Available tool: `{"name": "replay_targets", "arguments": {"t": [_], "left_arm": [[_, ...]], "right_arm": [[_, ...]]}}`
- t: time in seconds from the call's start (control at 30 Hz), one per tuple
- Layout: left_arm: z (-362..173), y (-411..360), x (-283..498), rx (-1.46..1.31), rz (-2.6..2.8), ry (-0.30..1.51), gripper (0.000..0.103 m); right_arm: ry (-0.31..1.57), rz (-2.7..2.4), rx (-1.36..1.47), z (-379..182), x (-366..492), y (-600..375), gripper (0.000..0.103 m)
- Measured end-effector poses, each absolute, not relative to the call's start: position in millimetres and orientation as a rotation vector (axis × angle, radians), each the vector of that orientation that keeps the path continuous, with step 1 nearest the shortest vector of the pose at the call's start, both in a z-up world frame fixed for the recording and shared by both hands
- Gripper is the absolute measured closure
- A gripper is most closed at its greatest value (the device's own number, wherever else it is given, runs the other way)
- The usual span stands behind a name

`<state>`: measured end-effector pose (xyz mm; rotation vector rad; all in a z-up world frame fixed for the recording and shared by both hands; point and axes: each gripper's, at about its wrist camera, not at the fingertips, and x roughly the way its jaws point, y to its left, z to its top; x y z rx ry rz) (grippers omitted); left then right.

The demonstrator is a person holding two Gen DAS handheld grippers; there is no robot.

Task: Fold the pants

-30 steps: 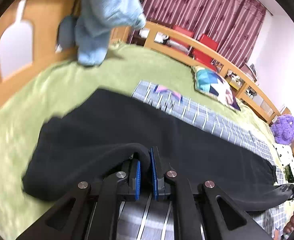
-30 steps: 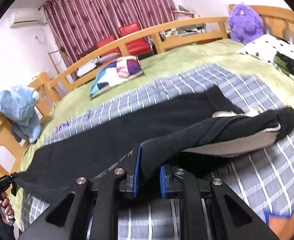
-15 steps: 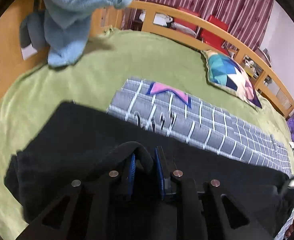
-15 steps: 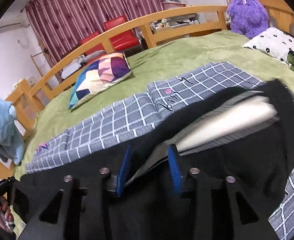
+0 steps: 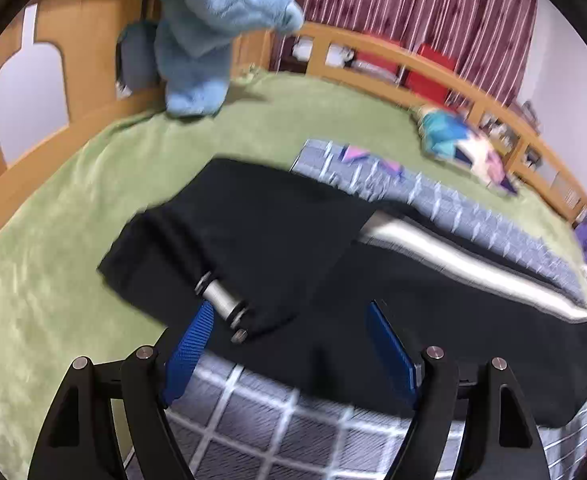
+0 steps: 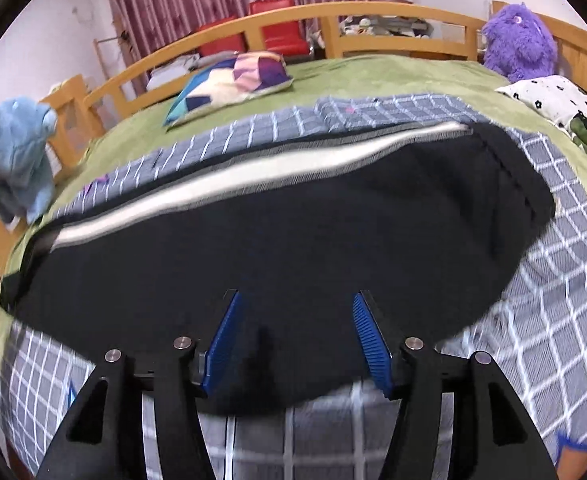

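Black pants [image 5: 277, 240] lie lengthwise on a grey checked blanket [image 5: 253, 420], folded over on themselves, with a pale lining strip [image 5: 461, 258] showing along the far edge. My left gripper [image 5: 289, 328] hangs just over the near edge at the leg end. Its jaws are opening wide and the blue pads [image 5: 189, 344] touch no cloth. In the right wrist view the pants [image 6: 293, 240] show the same pale strip [image 6: 253, 176]. My right gripper [image 6: 297, 324] is low over the near edge, jaws opening, black cloth lying loose between the pads.
The blanket [image 6: 553, 300] lies on a green bedcover [image 5: 53, 220] inside a wooden rail [image 6: 373, 16]. A blue plush [image 5: 213, 20] hangs at the footboard. A patterned cushion [image 6: 233, 76], a purple plush [image 6: 517, 40] and a spotted pillow [image 6: 553, 96] lie beyond the pants.
Both grippers held a raised fold of the pants a second ago. They sank toward the bed and opened, and the fold now lies flat on the lower layer.
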<state>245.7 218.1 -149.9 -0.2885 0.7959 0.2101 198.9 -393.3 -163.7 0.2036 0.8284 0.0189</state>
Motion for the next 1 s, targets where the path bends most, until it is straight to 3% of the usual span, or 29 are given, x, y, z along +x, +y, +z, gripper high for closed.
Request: {"name": "replay_targets", "arguments": {"t": [0.23,0.27,0.33,0.43,0.47,0.7,1.0], "left_arm": [[-187.7,218.6,286.3,-0.194,0.317,0.850,0.026],[-191.6,219.0,297.3,-0.146,0.338,0.858,0.030],[-188.1,224.1,314.9,-0.090,0.349,0.847,0.058],[-163.3,241.4,340.5,-0.081,0.376,0.807,0.061],[-145.6,253.1,350.7,-0.110,0.390,0.778,0.061],[-92.3,271.5,346.3,-0.124,0.476,0.703,0.018],[-133.4,244.7,247.0,-0.276,0.194,0.780,0.018]], "right_arm": [[0.872,0.004,0.195,-184.8,176.8,-379.1,0.046],[0.865,-0.001,0.199,-185.4,174.1,-379.6,0.046],[0.850,-0.016,0.215,-188.0,169.9,-381.8,0.046],[0.856,-0.039,0.225,-191.5,167.7,-383.8,0.046],[0.855,-0.045,0.228,-191.6,167.0,-384.2,0.046],[0.853,-0.067,0.221,-181.1,157.3,-382.8,0.046],[0.852,-0.092,0.265,-172.6,137.3,-398.9,0.046]]}}
